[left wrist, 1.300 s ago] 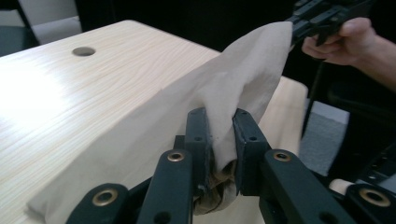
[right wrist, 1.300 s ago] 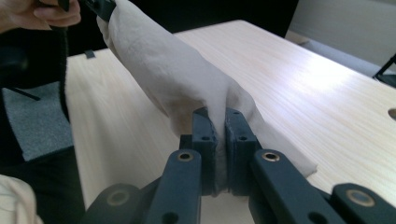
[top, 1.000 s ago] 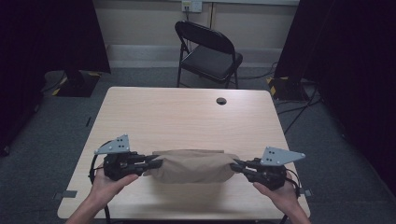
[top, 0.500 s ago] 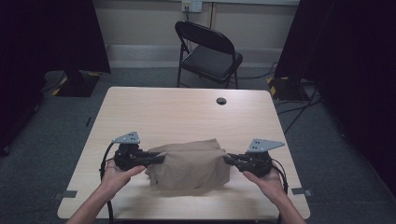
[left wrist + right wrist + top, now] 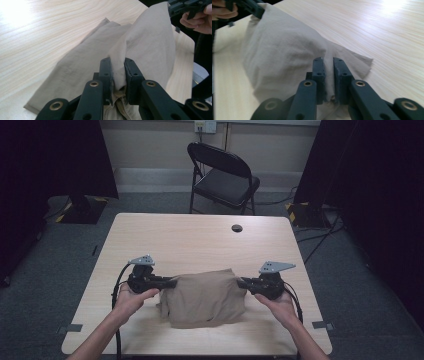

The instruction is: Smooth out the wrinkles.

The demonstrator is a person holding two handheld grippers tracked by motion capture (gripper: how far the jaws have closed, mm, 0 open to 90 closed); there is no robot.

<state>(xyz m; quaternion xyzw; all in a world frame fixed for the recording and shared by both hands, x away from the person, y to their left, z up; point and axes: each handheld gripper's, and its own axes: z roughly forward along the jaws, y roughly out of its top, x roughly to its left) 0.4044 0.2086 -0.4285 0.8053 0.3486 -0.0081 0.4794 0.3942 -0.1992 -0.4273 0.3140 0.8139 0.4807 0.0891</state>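
high view first: i've got the tan cloth (image 5: 205, 296) sitting on the near half of the wooden table (image 5: 200, 240), roughly centred between my two hands. left gripper (image 5: 172, 282) is clamped on the cloth's left edge, right gripper (image 5: 241, 282) is clamped on its right edge, and the top edge of the cloth is stretched between them while the rest droops down onto the table toward me. there's a small dark hole (image 5: 237, 228) further up the tabletop, well apart from the cloth, and a black folding chair (image 5: 222, 175) behind the table.

left gripper view: the jaws are pinched together on a bunched fold of the cloth (image 5: 140, 50), fabric squeezed right between the pads. the rest spreads out on the table, and the right gripper (image 5: 186, 6) is holding the far corner up top.

right gripper view: the right jaws have just been easing open a bit, but the cloth (image 5: 284, 55) is between them with the pads pressing on it. left gripper (image 5: 249, 7) is at the far corner.
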